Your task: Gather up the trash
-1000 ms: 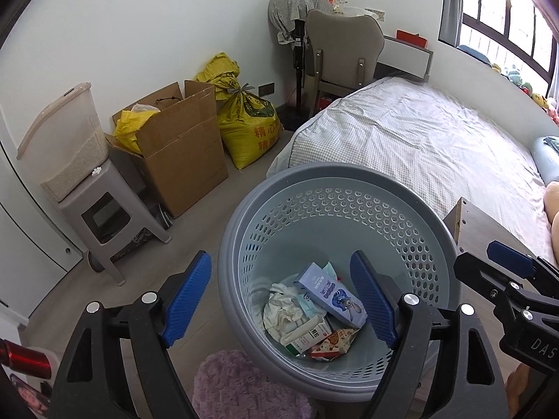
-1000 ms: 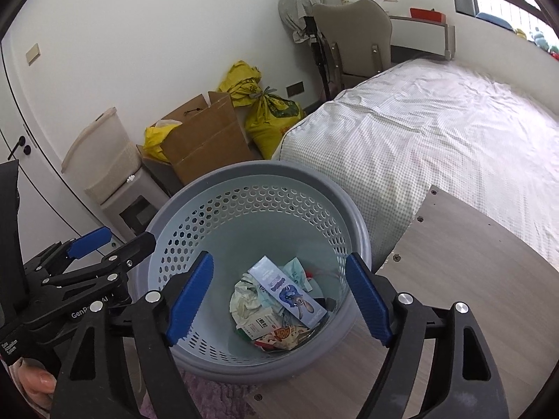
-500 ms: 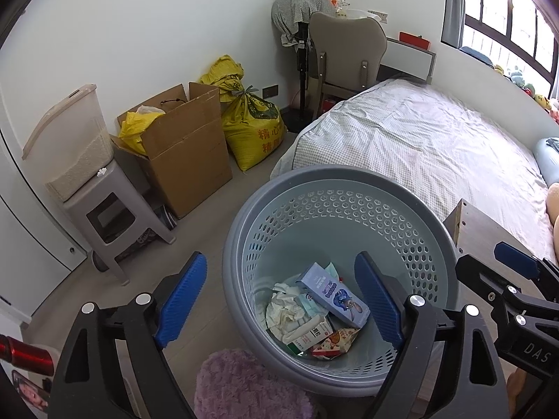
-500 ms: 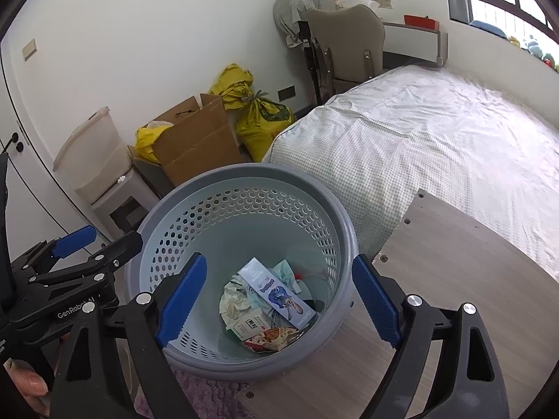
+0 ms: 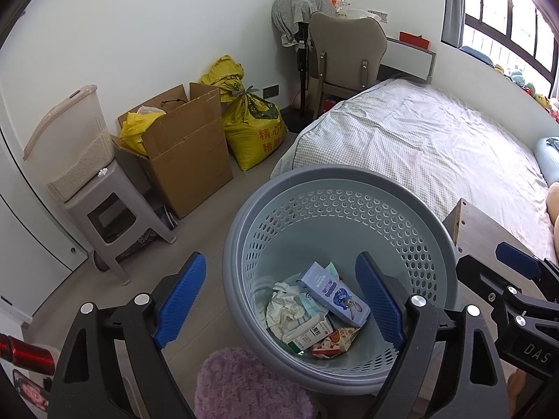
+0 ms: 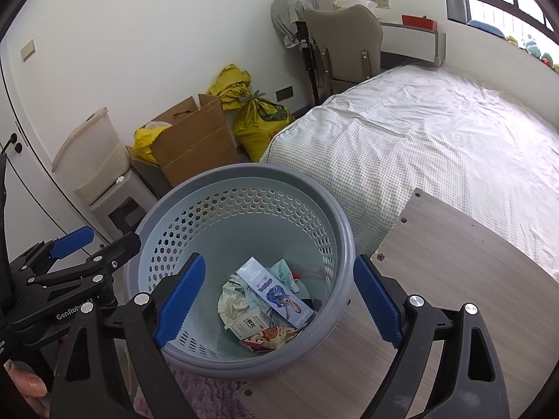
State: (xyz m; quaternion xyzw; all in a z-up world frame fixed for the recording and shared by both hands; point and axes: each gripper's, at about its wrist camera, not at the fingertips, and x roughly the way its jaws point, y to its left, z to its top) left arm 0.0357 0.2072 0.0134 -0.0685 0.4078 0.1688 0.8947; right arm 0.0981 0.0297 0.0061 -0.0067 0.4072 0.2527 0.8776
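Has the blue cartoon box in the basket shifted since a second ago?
No. The blue cartoon box lies on the same crumpled tissue and milk carton inside the grey basket.

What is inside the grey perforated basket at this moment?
The basket holds a blue carton lying on crumpled paper, a white and green carton and a red snack wrapper. Whatever lies beneath this pile is covered.

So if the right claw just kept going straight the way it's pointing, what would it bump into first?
Probably the trash in the round grey perforated plastic basket: the open, empty right claw aims into its mouth, at the long blue carton lying on top. Depth is hard to judge.
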